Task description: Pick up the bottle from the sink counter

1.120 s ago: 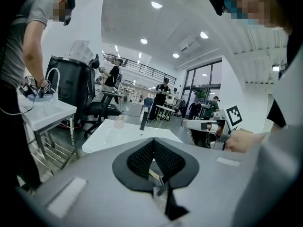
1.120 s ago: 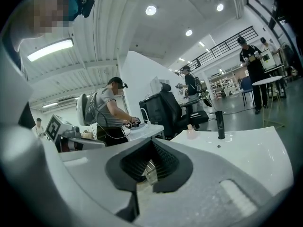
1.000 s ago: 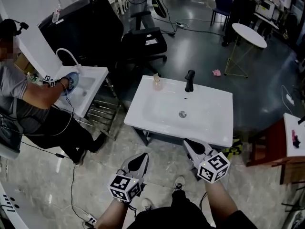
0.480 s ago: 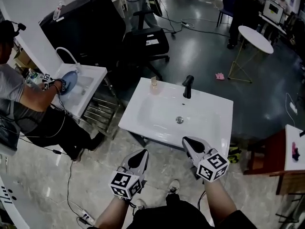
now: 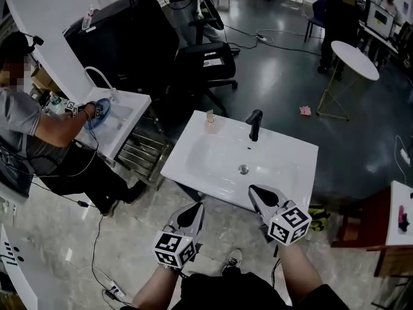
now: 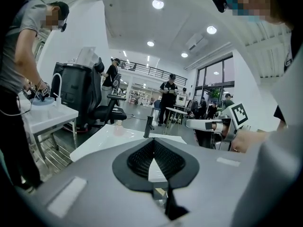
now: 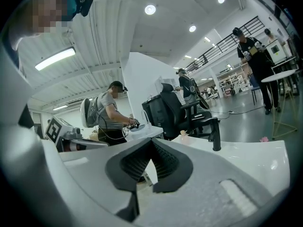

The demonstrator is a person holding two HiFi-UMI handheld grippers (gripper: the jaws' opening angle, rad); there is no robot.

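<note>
Sink counter (image 5: 177,168) w/ bottle (image 5: 210,115): drain (image 5: 243,169) shows in head view only.

The bottle (image 5: 210,117) on the far rim of the sink (image 5: 193,170) is seen too small for its label or contents to be told. The sink's near edge is partly covered by the right gripper (image 5: 253,190). The forearms (image 5: 298,270) are cut off by the head view's lower edge.
</note>
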